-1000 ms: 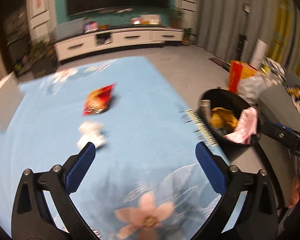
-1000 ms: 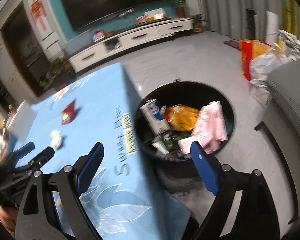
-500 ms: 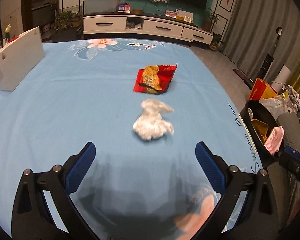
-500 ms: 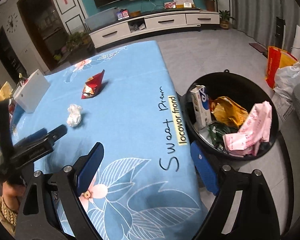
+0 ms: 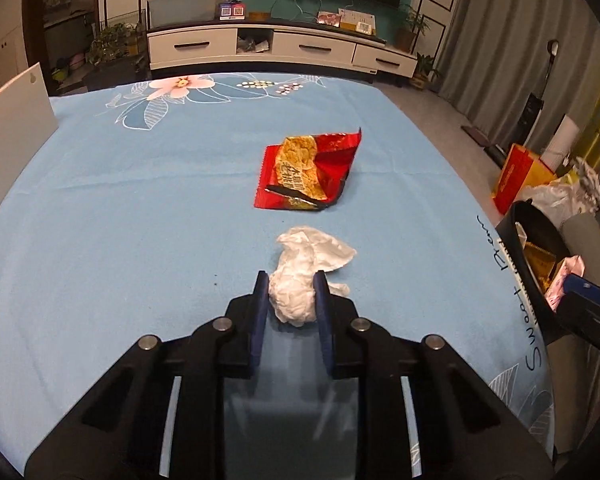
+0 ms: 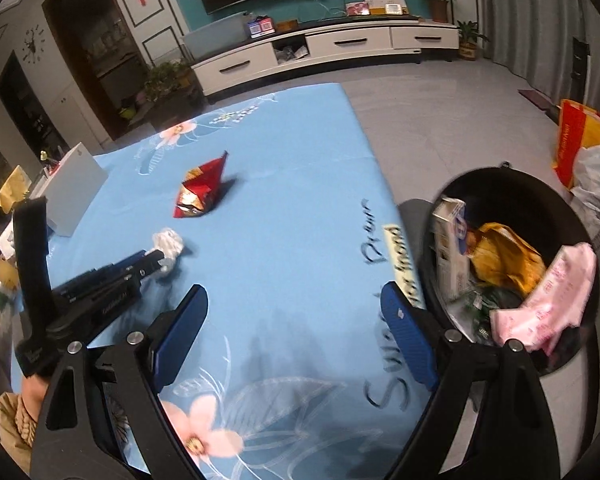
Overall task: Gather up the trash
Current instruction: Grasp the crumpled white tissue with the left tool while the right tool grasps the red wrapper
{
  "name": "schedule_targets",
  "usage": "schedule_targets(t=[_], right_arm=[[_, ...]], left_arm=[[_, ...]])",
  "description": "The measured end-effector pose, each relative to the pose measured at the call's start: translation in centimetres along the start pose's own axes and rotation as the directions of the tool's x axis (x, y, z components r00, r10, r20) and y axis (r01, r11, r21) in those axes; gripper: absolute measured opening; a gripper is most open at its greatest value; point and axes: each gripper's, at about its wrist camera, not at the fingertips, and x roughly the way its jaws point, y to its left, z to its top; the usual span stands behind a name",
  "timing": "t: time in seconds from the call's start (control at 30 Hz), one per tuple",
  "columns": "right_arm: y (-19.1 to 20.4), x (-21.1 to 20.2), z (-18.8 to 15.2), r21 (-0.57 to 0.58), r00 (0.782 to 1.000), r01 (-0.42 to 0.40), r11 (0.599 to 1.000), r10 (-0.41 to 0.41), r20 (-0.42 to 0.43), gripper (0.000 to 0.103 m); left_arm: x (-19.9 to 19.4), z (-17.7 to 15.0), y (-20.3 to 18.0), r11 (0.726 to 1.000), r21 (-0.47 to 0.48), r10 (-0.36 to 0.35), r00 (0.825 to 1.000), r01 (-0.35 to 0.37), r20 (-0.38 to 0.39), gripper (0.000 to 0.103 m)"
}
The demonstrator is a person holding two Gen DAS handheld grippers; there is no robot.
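Left wrist view first: my left claw (image 5: 291,294) is closing right now on the crumpled white tissue (image 5: 306,268), blue pads on either flank of the wad where it lies on the blue-clothed table (image 5: 120,220), squeezing its bulk rather than the loose flap. Just beyond it the red snack wrapper (image 5: 308,170) lies flat, left for a later pass I reckon. Over on the right, my right claw (image 6: 296,332) hangs spread and empty above the table edge, beside the black trash bin (image 6: 540,204) already holding rubbish.
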Motion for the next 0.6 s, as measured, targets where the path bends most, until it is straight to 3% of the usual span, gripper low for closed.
schedule_targets(t=[0.4,0.6], right_arm=[[3.1,7.3,4.7,0.044,0.983,-0.177,0.983,0.179,-0.050,0.087],[4.3,11.0,7.4,0.092,0.975,-0.214,0.973,0.219,-0.046,0.086]], left_arm=[[-1.9,3.3,7.0,0.986,-0.149,0.086,0.993,-0.074,0.077,0.023],[-1.2,4.4,7.9,0.986,-0.147,0.095,0.992,-0.082,0.084,0.023]])
